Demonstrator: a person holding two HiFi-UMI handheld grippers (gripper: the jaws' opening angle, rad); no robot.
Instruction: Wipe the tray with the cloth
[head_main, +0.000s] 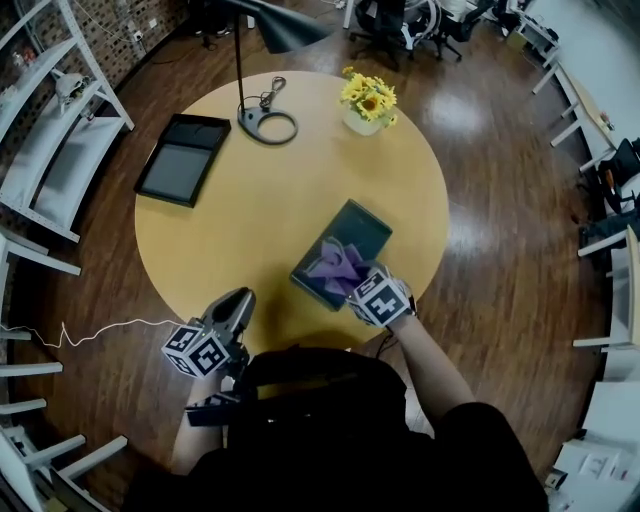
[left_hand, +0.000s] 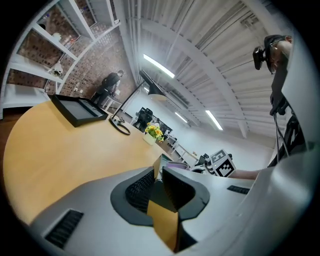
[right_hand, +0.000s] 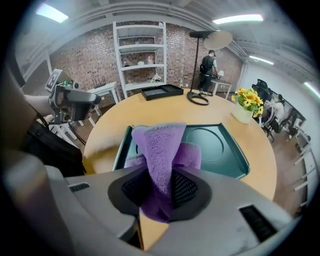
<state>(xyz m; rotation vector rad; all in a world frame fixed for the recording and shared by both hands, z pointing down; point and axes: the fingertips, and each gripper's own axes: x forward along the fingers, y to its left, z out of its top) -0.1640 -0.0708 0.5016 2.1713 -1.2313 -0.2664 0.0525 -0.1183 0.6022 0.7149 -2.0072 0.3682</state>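
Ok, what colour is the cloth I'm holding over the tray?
The cloth is purple, clearest in the right gripper view.

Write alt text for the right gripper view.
The right gripper is shut on a purple cloth over a dark green tray on a round wooden table. Yellow flowers stand beyond; the left gripper is at left.

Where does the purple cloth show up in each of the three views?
Head view: cloth lower centre, lying on the tray.
Left gripper view: cloth is only a small lilac sliver at centre.
Right gripper view: cloth dead centre, pinched in the right gripper.
Shared landmark: yellow flowers.
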